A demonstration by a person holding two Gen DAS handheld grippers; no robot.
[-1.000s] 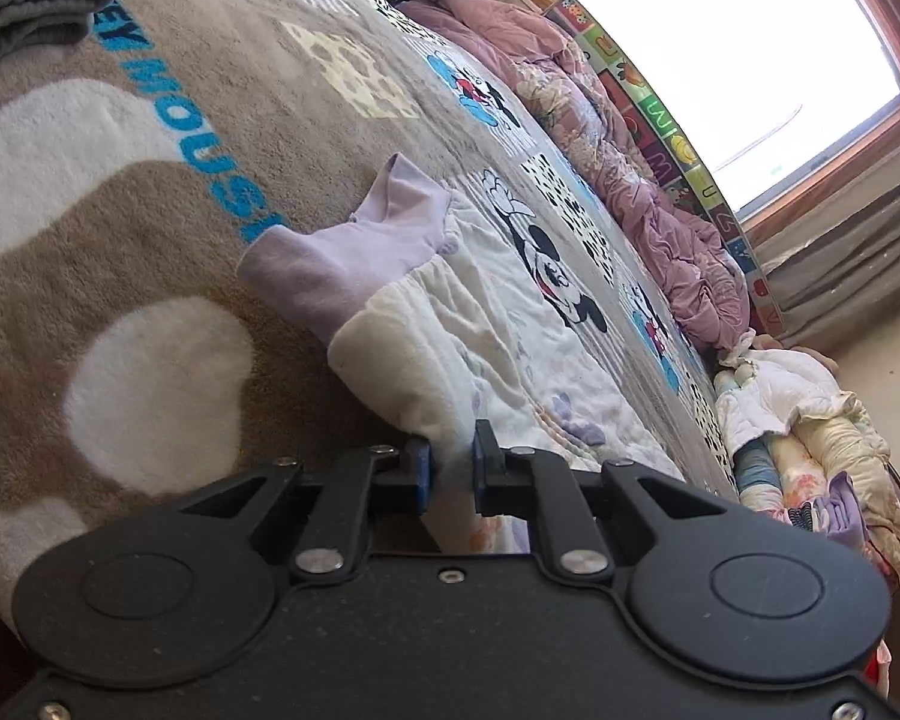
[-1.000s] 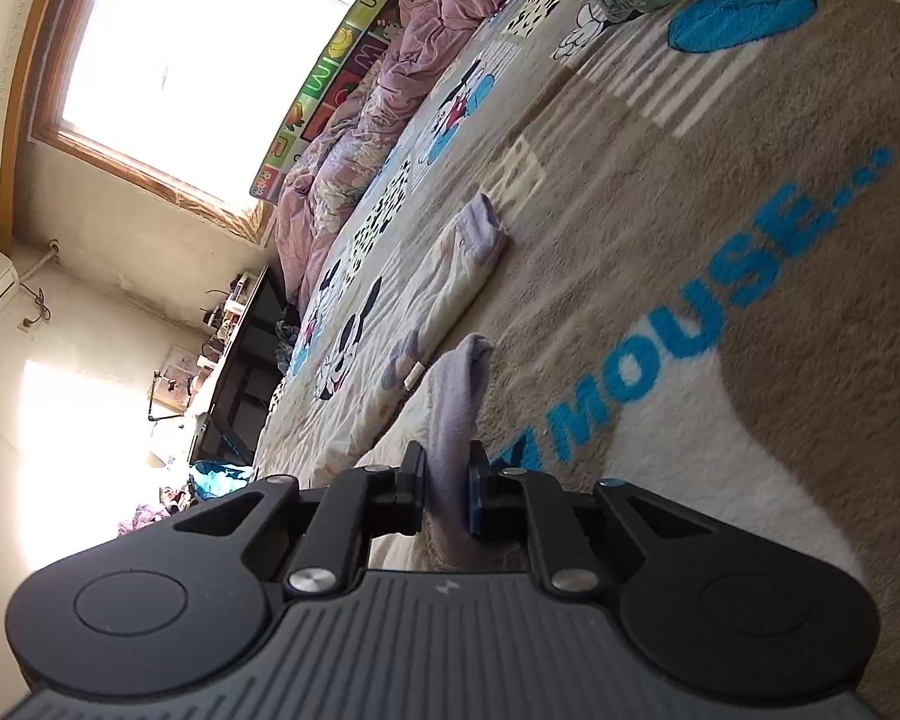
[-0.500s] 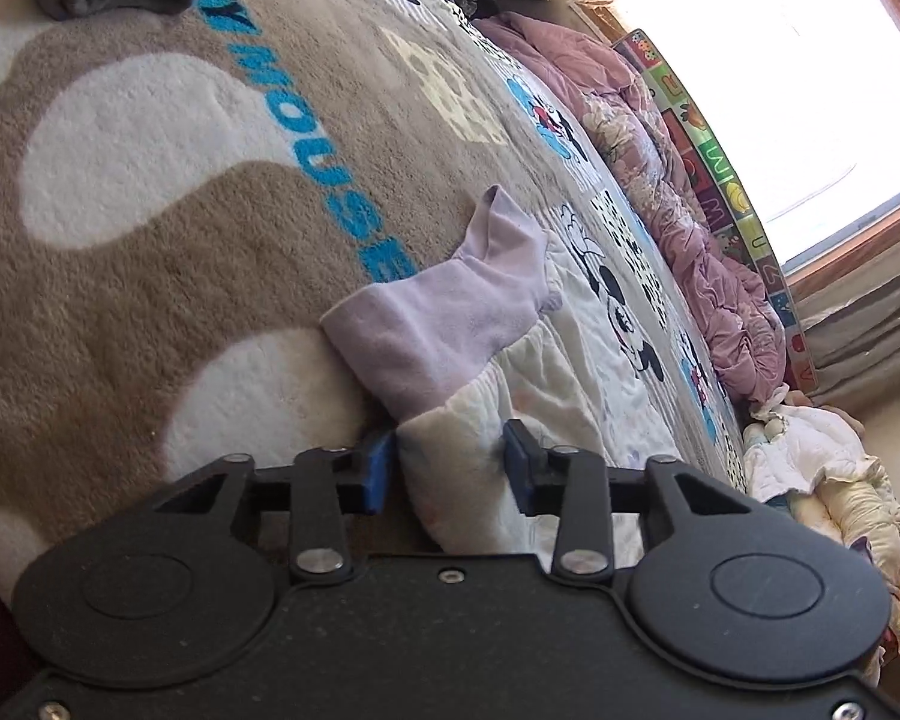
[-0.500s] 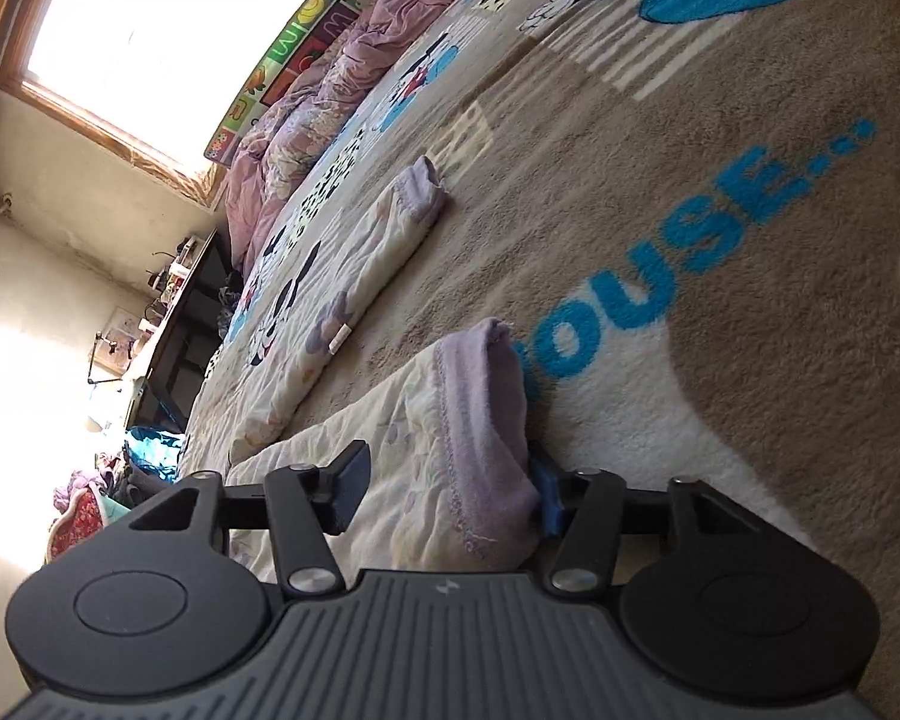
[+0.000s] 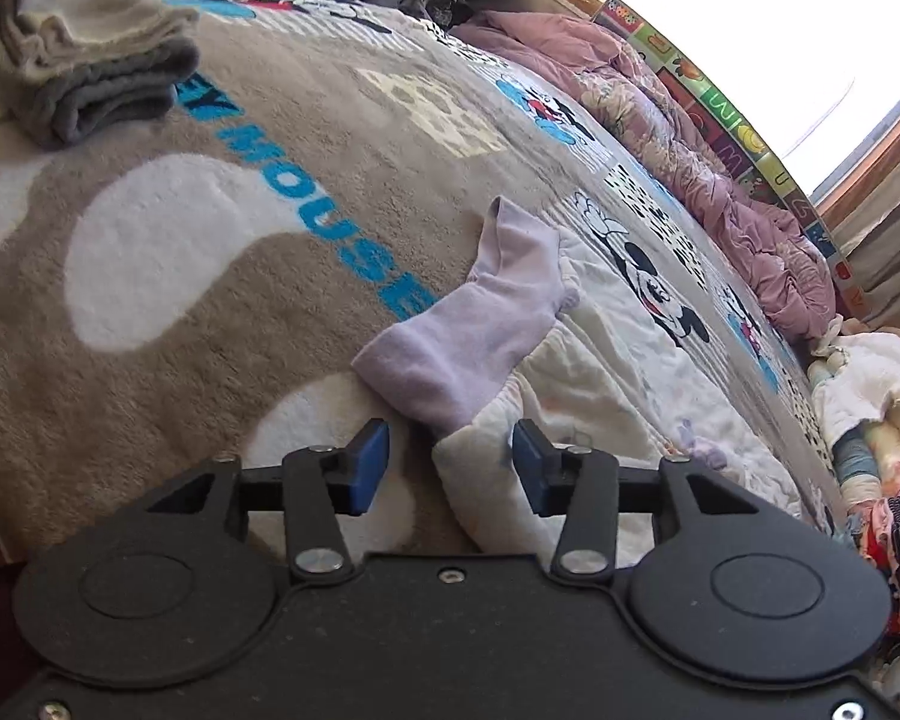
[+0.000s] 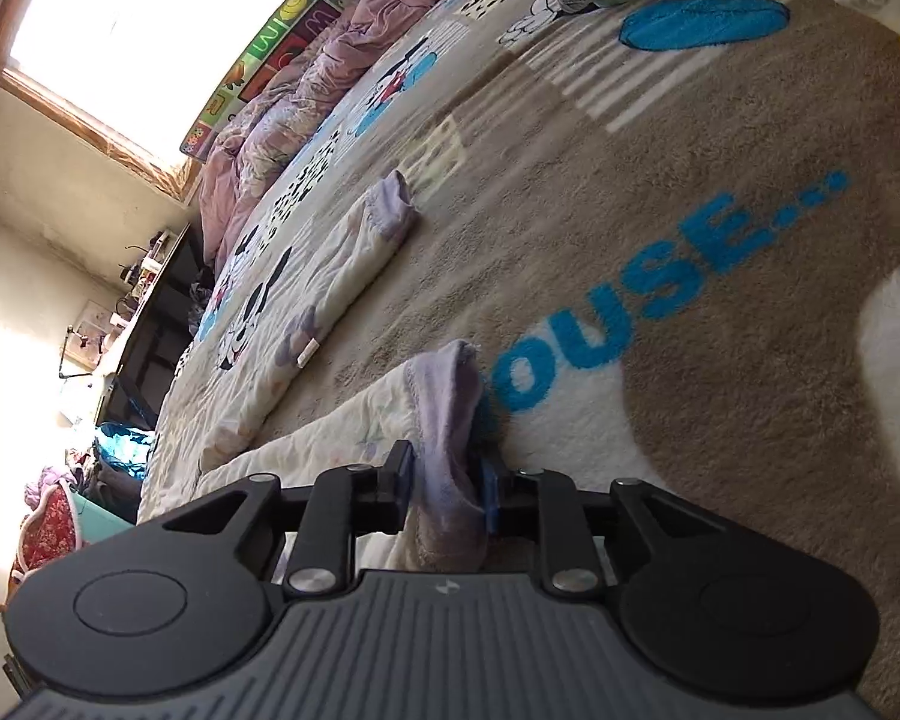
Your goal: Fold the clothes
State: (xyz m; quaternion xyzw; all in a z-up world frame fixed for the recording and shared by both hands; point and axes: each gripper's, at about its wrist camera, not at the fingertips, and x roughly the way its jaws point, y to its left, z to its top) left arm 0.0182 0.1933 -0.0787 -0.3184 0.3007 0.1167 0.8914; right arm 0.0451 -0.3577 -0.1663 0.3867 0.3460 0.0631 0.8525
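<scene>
left wrist view: left hand-held gripper (image 5: pixel 450 459) jaws are opening, spread with gaps on both sides of the cream garment (image 5: pixel 594 390) edge lying between them; pads clear of the cloth. garment rests flat on the mickey mouse blanket (image 5: pixel 210 276) covering the bed, its lilac cuff (image 5: pixel 474 330) folded across it. folded grey clothes (image 5: pixel 84 84) sit at far left. right wrist view: right hand-held gripper (image 6: pixel 447 483) jaws are opening, a second lilac cuff (image 6: pixel 450 438) between them, pads close against it.
</scene>
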